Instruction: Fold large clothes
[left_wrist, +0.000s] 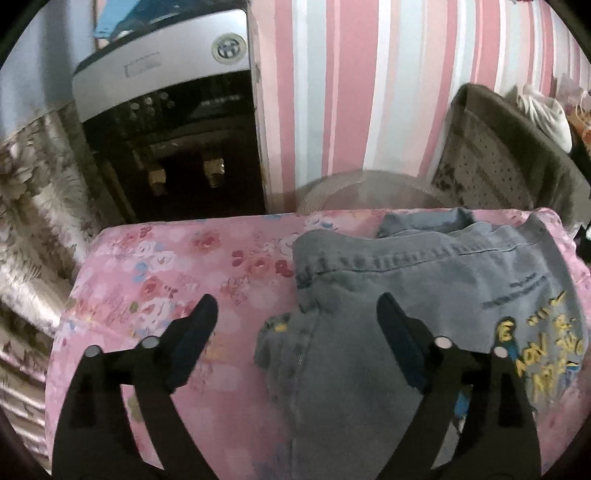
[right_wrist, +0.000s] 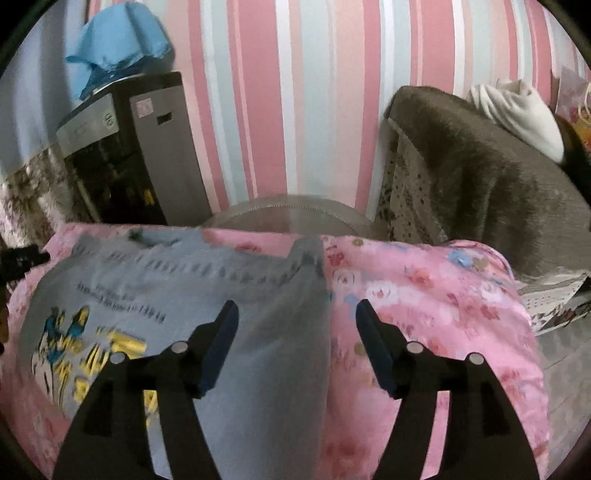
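The gray jeans (left_wrist: 406, 280) lay on the pink floral bed (left_wrist: 177, 266), their waistband toward the wall. Both the left hand-held gripper (left_wrist: 297, 310) and right hand-held gripper (right_wrist: 297, 314) hung spread and empty, each straddling one side edge, about equally near.

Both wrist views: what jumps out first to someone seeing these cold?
The grey garment with the yellow and blue cartoon print lies on the pink floral cover, toward the left of the right wrist view. Behind it, the pink, white and pale blue striped wall fills the background. The left hand-held gripper and right hand-held gripper both hang open over the cloth, holding nothing.
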